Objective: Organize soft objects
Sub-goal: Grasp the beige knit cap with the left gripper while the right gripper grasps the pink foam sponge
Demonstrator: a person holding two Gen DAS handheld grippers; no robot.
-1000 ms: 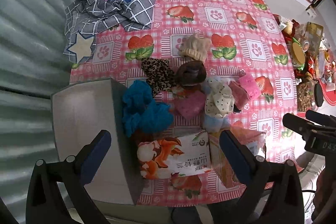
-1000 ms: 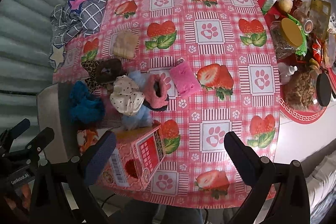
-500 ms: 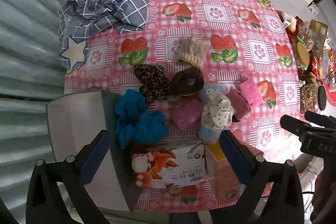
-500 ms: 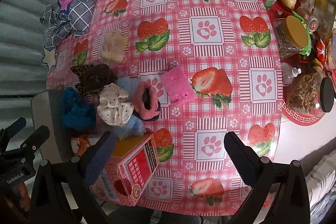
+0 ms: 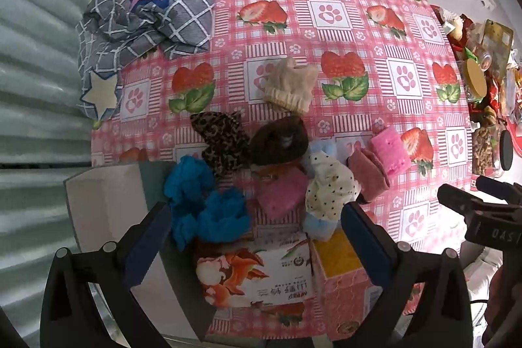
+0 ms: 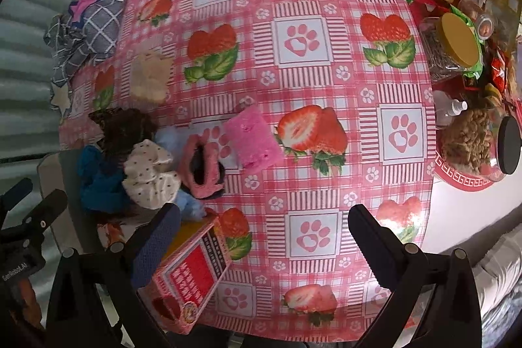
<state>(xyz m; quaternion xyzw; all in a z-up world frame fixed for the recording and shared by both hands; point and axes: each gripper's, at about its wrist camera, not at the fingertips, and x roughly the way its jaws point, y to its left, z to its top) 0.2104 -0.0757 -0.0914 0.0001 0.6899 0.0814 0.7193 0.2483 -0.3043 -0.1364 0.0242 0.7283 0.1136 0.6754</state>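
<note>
A pile of soft items lies at the near left of the strawberry tablecloth [image 5: 326, 12]. It holds a blue cloth [image 5: 205, 207], a leopard scrunchie [image 5: 222, 139], a brown scrunchie [image 5: 280, 141], a polka-dot scrunchie [image 5: 329, 188] and a bright pink cloth [image 5: 390, 149] [image 6: 254, 139]. A cream knit hat [image 5: 290, 87] lies apart, just beyond the pile. My left gripper [image 5: 257, 237] hovers open and empty above the pile's near side. Above the cloth to the right of the pile, my right gripper [image 6: 264, 243] is open and empty too. A dusty pink scrunchie [image 6: 202, 168] lies left of the bright pink cloth.
Two cartons, one printed with a fox [image 5: 257, 269] and a red-pink one [image 6: 192, 273], stand at the near table edge. A grey-white box [image 5: 107, 211] sits left of the pile. A grey checked cloth [image 5: 153, 12] lies far left. Jars and snacks [image 6: 456, 41] crowd the right edge.
Both views have drifted a little, with the pile and cartons sliding lower in frame. No item has moved on the table. Both grippers stay open and empty.
</note>
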